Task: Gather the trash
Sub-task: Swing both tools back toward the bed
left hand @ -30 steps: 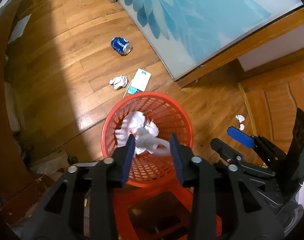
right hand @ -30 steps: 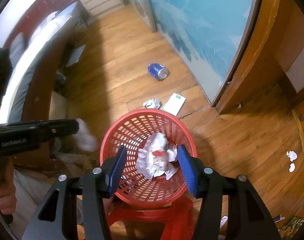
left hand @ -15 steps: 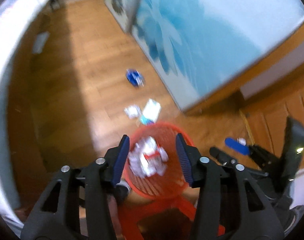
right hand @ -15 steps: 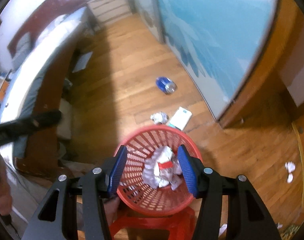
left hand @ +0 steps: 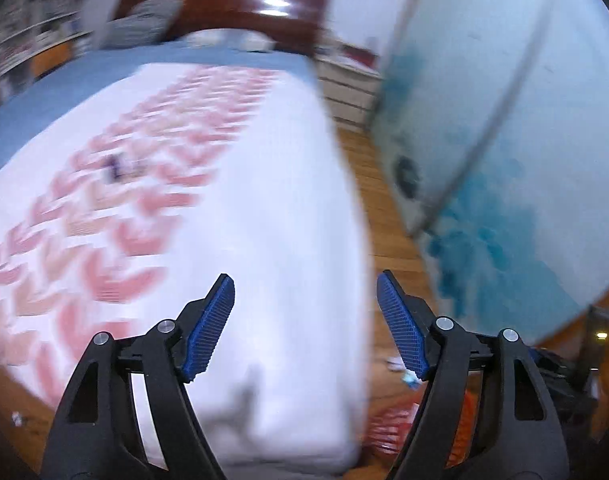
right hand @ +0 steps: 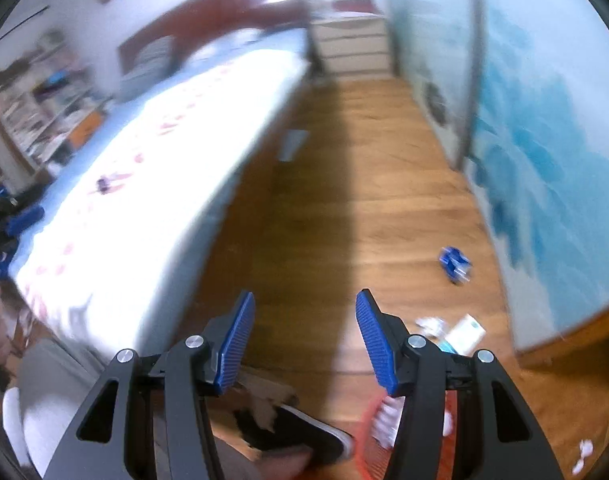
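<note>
My left gripper (left hand: 304,280) hangs over the foot of a white bed cover (left hand: 240,216); its jaws are opening and nothing is between them. The red basket (left hand: 388,428) shows blurred at the lower right, beside the bed's corner. My right gripper (right hand: 304,296) is open and empty above the wooden floor (right hand: 344,208). Below it, the red basket (right hand: 378,440) holds white crumpled paper. On the floor to the right lie a blue can (right hand: 455,265), a crumpled paper ball (right hand: 430,325) and a white carton (right hand: 464,336). A small dark object (right hand: 104,184) rests on the bed.
The bed (right hand: 152,184) fills the left side, a blue-patterned wardrobe front (right hand: 544,152) the right, with a floor strip between. A white drawer unit (right hand: 352,48) stands at the far end. A person's dark shoe (right hand: 304,436) is beside the basket. Small white scraps (right hand: 582,454) lie at the lower right.
Both grippers have risen and tilted up away from the basket, so the bed and far wall fill the views. The left jaws have spread wider; the tissue once between them is gone.
</note>
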`<state>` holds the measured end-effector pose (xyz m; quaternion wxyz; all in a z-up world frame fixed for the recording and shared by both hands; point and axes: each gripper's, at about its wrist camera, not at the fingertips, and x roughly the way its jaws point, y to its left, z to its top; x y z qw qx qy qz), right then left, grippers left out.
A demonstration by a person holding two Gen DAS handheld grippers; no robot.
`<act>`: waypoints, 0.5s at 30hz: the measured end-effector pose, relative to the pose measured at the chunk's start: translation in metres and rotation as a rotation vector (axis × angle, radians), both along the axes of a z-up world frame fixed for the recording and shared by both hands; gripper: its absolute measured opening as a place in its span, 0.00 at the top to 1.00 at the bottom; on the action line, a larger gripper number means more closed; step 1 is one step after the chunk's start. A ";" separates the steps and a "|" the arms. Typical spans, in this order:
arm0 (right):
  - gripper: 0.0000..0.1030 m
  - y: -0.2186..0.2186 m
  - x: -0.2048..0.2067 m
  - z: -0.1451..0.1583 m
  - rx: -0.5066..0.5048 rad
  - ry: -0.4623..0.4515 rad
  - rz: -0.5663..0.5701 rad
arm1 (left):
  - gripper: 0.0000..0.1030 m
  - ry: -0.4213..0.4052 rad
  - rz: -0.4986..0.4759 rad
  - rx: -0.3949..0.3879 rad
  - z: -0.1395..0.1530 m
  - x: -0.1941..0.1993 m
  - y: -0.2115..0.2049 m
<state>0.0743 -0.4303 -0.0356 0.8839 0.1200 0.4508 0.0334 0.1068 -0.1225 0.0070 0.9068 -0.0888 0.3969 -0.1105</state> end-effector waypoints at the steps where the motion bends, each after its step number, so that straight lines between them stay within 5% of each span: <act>1: 0.48 0.017 0.009 0.003 0.012 -0.008 0.016 | 0.28 0.001 0.039 0.002 -0.006 0.004 0.023; 7: 0.48 0.097 0.038 0.007 0.071 -0.026 0.082 | 0.28 -0.031 0.157 0.033 -0.031 0.043 0.108; 15: 0.48 0.180 0.073 0.002 0.070 -0.014 0.131 | 0.28 -0.037 0.303 -0.071 -0.070 0.148 0.178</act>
